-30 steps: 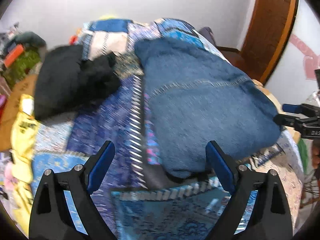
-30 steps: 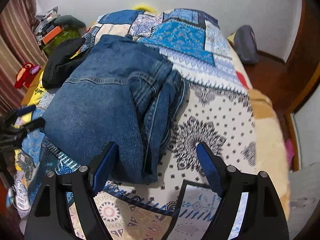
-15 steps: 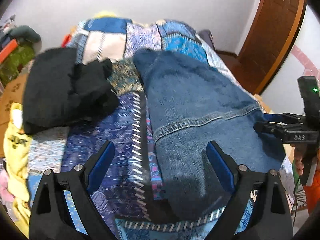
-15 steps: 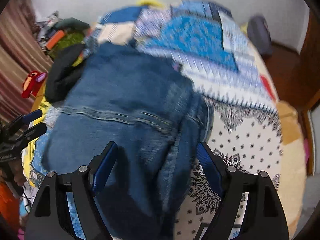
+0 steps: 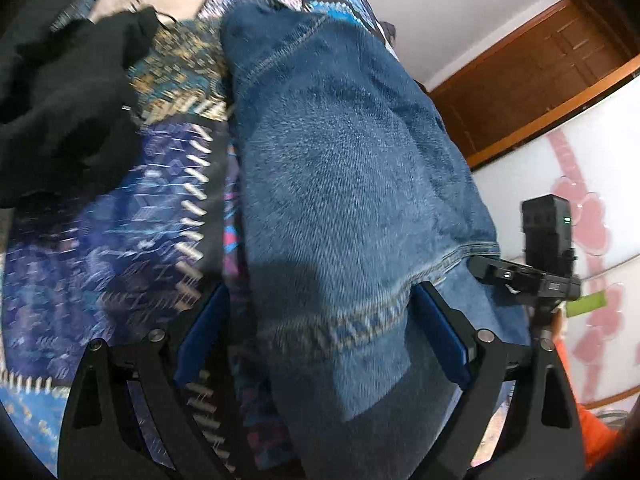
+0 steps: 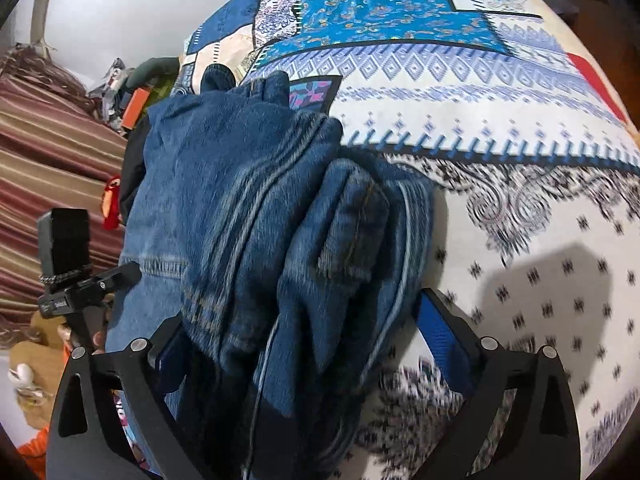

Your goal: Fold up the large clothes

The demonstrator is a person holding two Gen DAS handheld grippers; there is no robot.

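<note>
Patchwork bedding in blue, white and purple prints covers the bed (image 6: 500, 128), which is set against a white wall, with a brown wooden door (image 5: 532, 80) seen beyond its far corner. Folded blue jeans (image 5: 352, 184) are laid lengthwise on the bedspread, the seamed hem end toward the near edge, where thick folds and side seams are bunched together. Black clothes (image 5: 60, 80) are heaped beside the jeans toward the left edge of the bed.

Both tools are angled down over the near end of the denim. The left gripper (image 5: 320, 332) is held with its jaws spread wide, the hem lying between the blue pads without being pinched. The right gripper (image 6: 300, 340) has just been opened further; its jaws are now spread wide around the bunched folds, and no pad is seen pressing on the cloth. An orange sleeve (image 5: 596, 436) is visible at the lower edge.
</note>
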